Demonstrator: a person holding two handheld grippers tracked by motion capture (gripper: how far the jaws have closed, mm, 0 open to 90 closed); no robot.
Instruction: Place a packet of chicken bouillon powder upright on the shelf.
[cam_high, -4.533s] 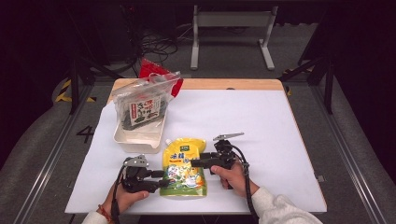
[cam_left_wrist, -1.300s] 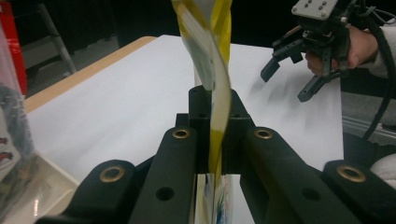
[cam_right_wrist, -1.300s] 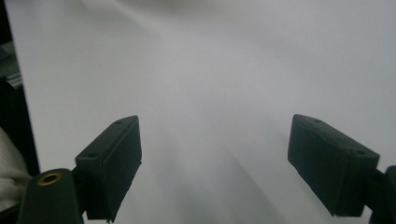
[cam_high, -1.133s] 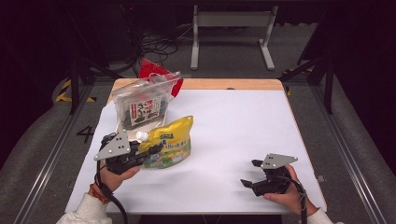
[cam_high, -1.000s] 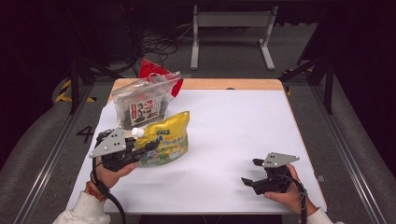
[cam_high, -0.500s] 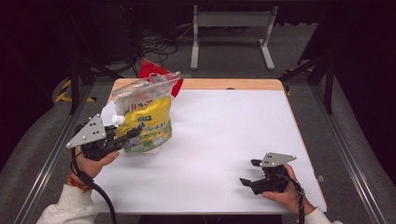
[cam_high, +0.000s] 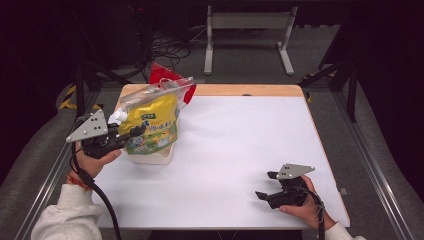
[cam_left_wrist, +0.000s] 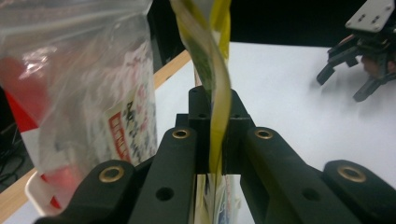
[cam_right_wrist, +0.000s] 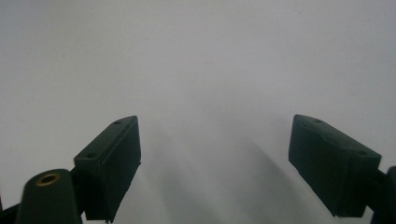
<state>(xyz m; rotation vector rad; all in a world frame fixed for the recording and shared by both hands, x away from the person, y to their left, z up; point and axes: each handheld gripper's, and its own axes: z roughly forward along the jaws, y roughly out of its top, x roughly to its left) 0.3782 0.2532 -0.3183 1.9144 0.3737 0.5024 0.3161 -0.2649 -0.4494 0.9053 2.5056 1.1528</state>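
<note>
Yellow pouch (cam_high: 152, 125) is pretty much at the bin by now: the left gripper (cam_high: 131, 134) is clamped on its edge, and the left gripper view shows the thin yellow film pinched tight between the black jaws. It hangs lifted over the white bin (cam_high: 159, 157) at the far left of the surface (cam_high: 240, 150), right up against the clear bag (cam_high: 150, 95) of snacks that already sits in there, with something red (cam_high: 162, 75) behind. So the pickup and carry look done; what's left is lowering it in and letting go. Right gripper (cam_high: 266, 186) rests near the front right, jaws wide apart, nothing between them but bare white surface.
</note>
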